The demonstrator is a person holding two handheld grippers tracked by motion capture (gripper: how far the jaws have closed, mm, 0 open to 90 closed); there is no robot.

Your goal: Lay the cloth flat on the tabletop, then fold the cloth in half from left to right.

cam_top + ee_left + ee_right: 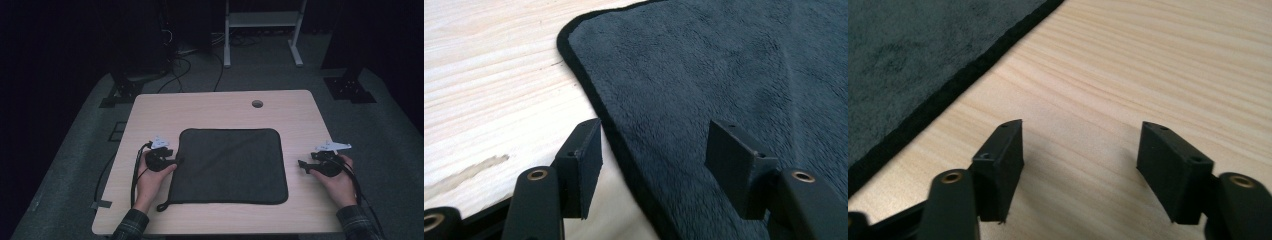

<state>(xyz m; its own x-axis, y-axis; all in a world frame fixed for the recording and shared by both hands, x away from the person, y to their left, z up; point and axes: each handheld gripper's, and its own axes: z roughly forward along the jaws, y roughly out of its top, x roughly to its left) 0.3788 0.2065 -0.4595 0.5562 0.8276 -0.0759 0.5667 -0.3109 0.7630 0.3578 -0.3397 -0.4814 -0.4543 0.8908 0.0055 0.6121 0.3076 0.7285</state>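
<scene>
From the high view, you hold the left gripper (176, 161) right at the left edge of the dark towel (229, 166), which lies flat in the middle of the table (215, 102). Your right gripper (302, 164) sits off the towel's right edge, with a strip of bare wood between its tip and the cloth. So your left hand (150, 181) is the nearer one; your right hand (339, 184) has a short way to go inward. The towel is nearly square, slightly wider side to side, and a small loop (162, 206) trails from the near corner on your left-hand side.

In the left gripper view, your jaws stand spread with nothing pinched. The towel's bound edge (589, 85) runs up between them: the jaw on the left of this view hangs over wood, the other over the pile. Closing here would, I judge, need the lower jaw to get under the hem first.

In the right gripper view, your jaws are also spread and empty, both over bare wood. The towel lies ahead and to the left of the tool, its hem (973, 75) running diagonally away from you. To take that side, you would move toward the view's left.
</scene>
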